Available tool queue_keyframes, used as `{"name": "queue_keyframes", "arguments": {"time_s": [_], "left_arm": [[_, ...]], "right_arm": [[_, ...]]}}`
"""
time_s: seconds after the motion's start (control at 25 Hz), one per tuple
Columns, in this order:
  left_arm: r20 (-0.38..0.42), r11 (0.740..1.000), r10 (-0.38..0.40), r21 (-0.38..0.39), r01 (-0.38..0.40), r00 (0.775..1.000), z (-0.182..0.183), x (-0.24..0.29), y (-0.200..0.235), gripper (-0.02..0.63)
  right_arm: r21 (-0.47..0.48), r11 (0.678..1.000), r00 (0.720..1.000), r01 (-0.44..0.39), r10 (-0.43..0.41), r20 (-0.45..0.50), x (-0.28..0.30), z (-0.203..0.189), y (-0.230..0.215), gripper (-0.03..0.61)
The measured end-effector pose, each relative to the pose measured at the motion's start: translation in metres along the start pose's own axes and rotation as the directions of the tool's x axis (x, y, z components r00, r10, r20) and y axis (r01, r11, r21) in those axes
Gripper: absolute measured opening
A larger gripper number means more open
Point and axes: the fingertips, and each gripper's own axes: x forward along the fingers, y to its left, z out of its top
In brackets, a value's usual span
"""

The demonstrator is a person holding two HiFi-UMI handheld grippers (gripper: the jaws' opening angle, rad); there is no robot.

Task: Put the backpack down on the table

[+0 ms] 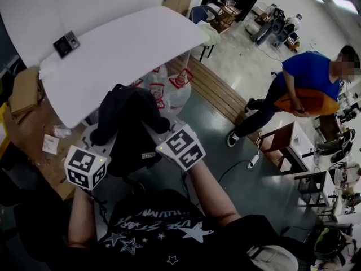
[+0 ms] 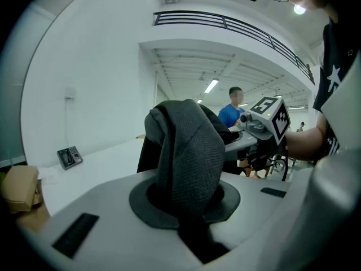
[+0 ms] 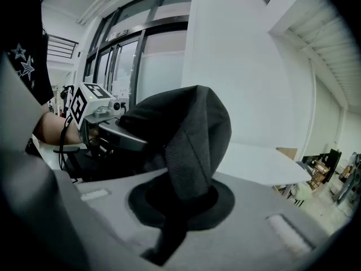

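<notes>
Black woven fabric, soft and slumped: the backpack point(image 1: 128, 126) hangs in the air in front of us, just short of the white counter's point(image 1: 113, 55) near edge. As far as the head view shows, it is not resting on the counter. We hold it by its top from both sides.

On the left gripper point(image 2: 186, 202) the fingers point(image 2: 101, 208) are closed tight on a folded, ribbed band of the bag, which rises out of the pinch and arches over. The right gripper point(image 3: 180, 202) is the same, fingers point(image 3: 265, 208) clamped on a fold of the same dark material.

Both our forearms reach forward from the chest and converge on the bag. Both tools tip slightly down, marker cubes facing up. Each gripper view catches the other tool across the bag.

The counter carries a small dark keypad device point(image 1: 66, 43) near its far left corner. Clear jugs point(image 1: 169, 92) with red labels sit on the floor under it, with a cardboard box point(image 1: 25, 89) at left. A person in a blue shirt point(image 1: 307, 75) stands well apart at right.
</notes>
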Motion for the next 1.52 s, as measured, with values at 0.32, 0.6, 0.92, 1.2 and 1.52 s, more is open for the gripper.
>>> {"name": "queue_keyframes", "arguments": {"time_s": [0.32,0.6,0.92,1.2,1.52], "left_arm": [[-0.006,0.999,-0.029,0.04,0.029,1.0,-0.001,0.005,0.012,0.052],[-0.02,0.999,-0.037,0.013,0.037,0.999,0.006,0.03,0.025,0.052],[-0.028,0.999,0.007,0.037,-0.006,1.0,0.038,0.071,0.059,0.052],[0.012,0.997,0.051,0.054,-0.051,0.999,0.092,0.12,0.094,0.052],[0.03,0.994,0.096,0.058,-0.098,0.995,0.14,0.183,0.117,0.052]], "right_arm": [[0.035,0.999,1.0,0.008,-0.007,-0.006,0.011,-0.001,-0.004,0.014],[0.012,1.0,1.0,0.016,-0.016,-0.016,0.021,0.001,-0.032,0.014],[0.017,1.0,1.0,-0.022,0.021,0.023,0.044,0.02,-0.088,0.014],[-0.037,0.999,0.996,-0.019,0.022,0.089,0.058,0.058,-0.163,0.014],[-0.092,0.995,0.988,-0.035,0.048,0.15,0.063,0.08,-0.245,0.014]]}}
